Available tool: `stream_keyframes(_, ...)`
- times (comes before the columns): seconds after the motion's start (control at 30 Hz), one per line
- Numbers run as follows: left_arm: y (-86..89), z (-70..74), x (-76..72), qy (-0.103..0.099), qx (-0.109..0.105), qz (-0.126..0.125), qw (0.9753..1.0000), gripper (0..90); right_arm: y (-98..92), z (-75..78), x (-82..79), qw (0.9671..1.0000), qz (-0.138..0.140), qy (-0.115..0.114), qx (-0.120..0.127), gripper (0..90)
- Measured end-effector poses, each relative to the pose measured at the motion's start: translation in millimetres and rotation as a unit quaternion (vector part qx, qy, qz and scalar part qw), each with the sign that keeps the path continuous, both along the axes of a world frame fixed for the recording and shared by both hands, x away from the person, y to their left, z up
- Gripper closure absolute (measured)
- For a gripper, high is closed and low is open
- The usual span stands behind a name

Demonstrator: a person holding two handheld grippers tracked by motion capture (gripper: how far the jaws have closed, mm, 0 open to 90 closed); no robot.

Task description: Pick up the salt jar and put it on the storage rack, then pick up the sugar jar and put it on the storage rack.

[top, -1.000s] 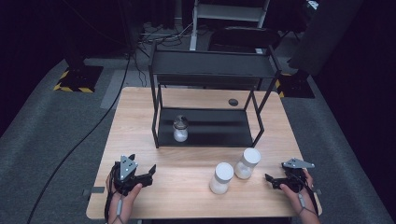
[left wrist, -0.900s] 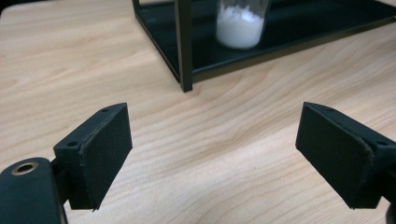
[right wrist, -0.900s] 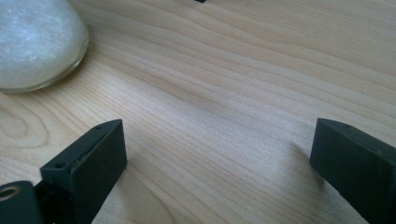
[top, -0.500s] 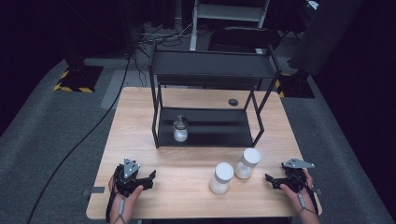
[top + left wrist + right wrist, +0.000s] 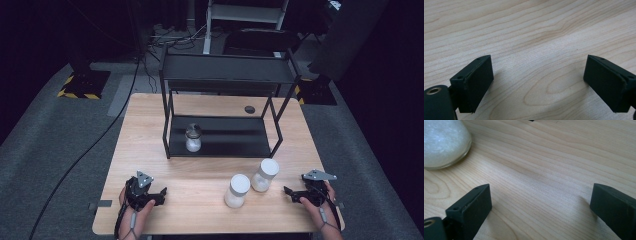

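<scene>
- The room was dark, with grey carpet around a pale wooden table point(image 5: 200, 125); a black two-tier rack point(image 5: 225, 100) stood on the table's far half and serves here as the landmark.
- Well in front of the rack's left leg, near the table's near edge, the left gripper point(image 5: 159, 192) rested in the person's hand, jaws spread wide over bare wood with nothing between them.
- On the rack's lower shelf, toward its left end, a small glass jar point(image 5: 193, 138) of white powder stood upright, seemingly already stored.
- Just in front of the rack's right half, two white-lidded jars stood on the table close together: the nearer jar point(image 5: 237, 190) and, just right of it and closer to the rack, the farther jar point(image 5: 264, 175).
- Well in front of the rack's right leg, the right gripper point(image 5: 289, 192) lay low on the table, jaws spread and empty, pointing toward the farther jar.
- Judged from this, one jar was shelved and two were left to move; neither was yet grasped.
</scene>
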State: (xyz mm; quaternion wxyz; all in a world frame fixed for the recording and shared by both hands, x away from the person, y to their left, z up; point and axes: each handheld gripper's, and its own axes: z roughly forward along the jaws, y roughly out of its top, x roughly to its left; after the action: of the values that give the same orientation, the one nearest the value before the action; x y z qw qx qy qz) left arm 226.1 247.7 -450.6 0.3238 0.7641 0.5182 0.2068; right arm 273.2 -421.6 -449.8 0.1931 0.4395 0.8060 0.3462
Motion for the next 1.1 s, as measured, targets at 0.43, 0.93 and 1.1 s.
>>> stream_keyframes(0.43,0.4,0.3,-0.7,0.001,0.001,-0.001,1.0,8.3,0.2,0.5,0.1,1.0,0.0,0.001,-0.001,3.6)
stream_keyframes(0.93,-0.1,0.4,-1.1,0.001,0.001,0.001,1.0,8.2,-5.4,-0.6,-8.7,0.9996,0.0,-0.013,0.026,6.1)
stream_keyframes(1.1,-0.1,0.3,-1.1,0.001,0.001,0.001,1.0,8.2,-4.6,5.9,-17.0,0.9989,0.003,-0.034,0.031,6.1)
